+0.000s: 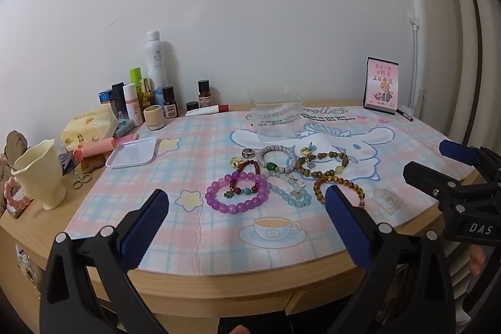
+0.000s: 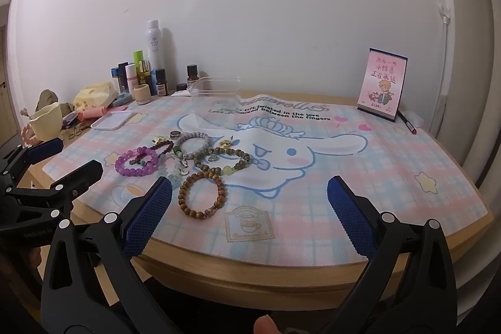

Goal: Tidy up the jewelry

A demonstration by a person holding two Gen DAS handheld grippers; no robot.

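Note:
Several bead bracelets lie in a loose pile on the cartoon mat: a purple one point(image 1: 237, 197) point(image 2: 136, 161), a brown one point(image 1: 339, 187) point(image 2: 202, 195), a grey one point(image 1: 278, 158) point(image 2: 191, 142), a pale blue one point(image 1: 289, 193) and an olive one point(image 1: 322, 164) point(image 2: 228, 162). A ring point(image 1: 248, 151) point(image 2: 175, 134) lies at the pile's far edge. A clear plastic box point(image 1: 277, 111) point(image 2: 216, 94) stands behind the pile. My left gripper point(image 1: 245, 202) is open and empty, just in front of the pile. My right gripper point(image 2: 250, 193) is open and empty, near the front edge.
A white tray point(image 1: 133, 156) point(image 2: 112, 120) lies left of the pile. Bottles point(image 1: 156, 61) and a cream cup point(image 1: 39, 174) crowd the back left. A pink card stand point(image 1: 382, 85) point(image 2: 382, 85) stands at the back right with a pen point(image 2: 407, 122) beside it.

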